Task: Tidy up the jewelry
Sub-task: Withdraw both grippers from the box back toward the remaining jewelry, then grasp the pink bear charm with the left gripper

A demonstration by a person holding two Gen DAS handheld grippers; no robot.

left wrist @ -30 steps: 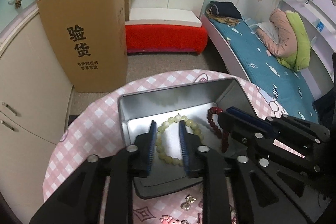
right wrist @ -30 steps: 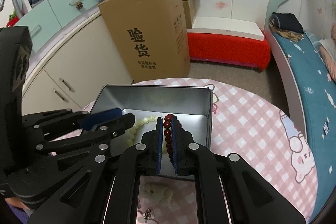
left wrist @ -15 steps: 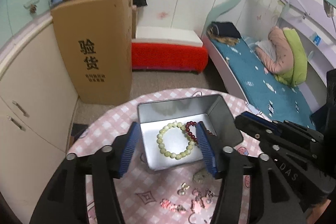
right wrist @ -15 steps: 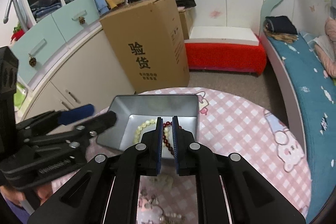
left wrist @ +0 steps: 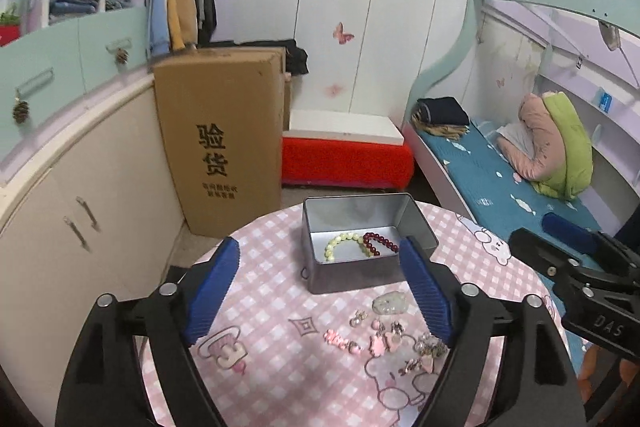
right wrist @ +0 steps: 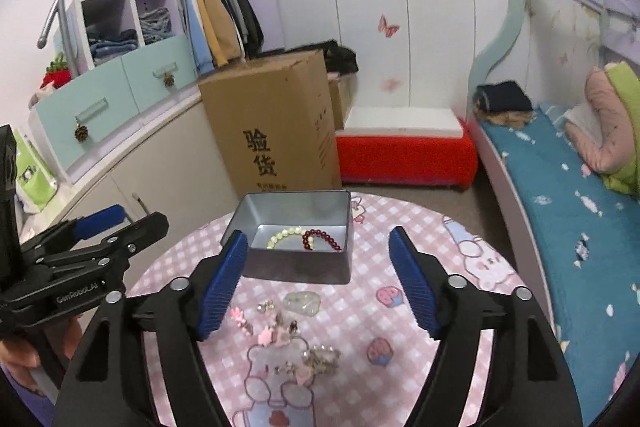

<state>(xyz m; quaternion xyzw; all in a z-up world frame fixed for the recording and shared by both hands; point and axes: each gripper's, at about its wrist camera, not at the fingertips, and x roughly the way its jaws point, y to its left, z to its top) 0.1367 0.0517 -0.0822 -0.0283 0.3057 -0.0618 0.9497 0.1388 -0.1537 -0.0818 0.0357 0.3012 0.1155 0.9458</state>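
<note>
A grey metal tin (left wrist: 360, 281) (right wrist: 296, 269) stands on the round table. Inside it lie a pale green bead bracelet (left wrist: 340, 245) (right wrist: 282, 237) and a dark red bead bracelet (left wrist: 380, 243) (right wrist: 322, 239). In front of the tin lie a pale stone pendant (left wrist: 389, 303) (right wrist: 303, 301) and several small pink and silver trinkets (left wrist: 384, 341) (right wrist: 280, 335). My left gripper (left wrist: 320, 291) is open and empty, raised above the table before the tin. My right gripper (right wrist: 316, 285) is open and empty, likewise raised.
The table has a pink checked cloth (left wrist: 272, 307) with cartoon prints. Behind it stand a tall cardboard box (left wrist: 218, 143), a red bench (left wrist: 346, 159), cream cabinets (left wrist: 80, 211) at left and a bed (left wrist: 500, 187) at right.
Both grippers have opened wide and pulled back and up from the tin. The green and red bracelets were let go and now lie inside the tin.
</note>
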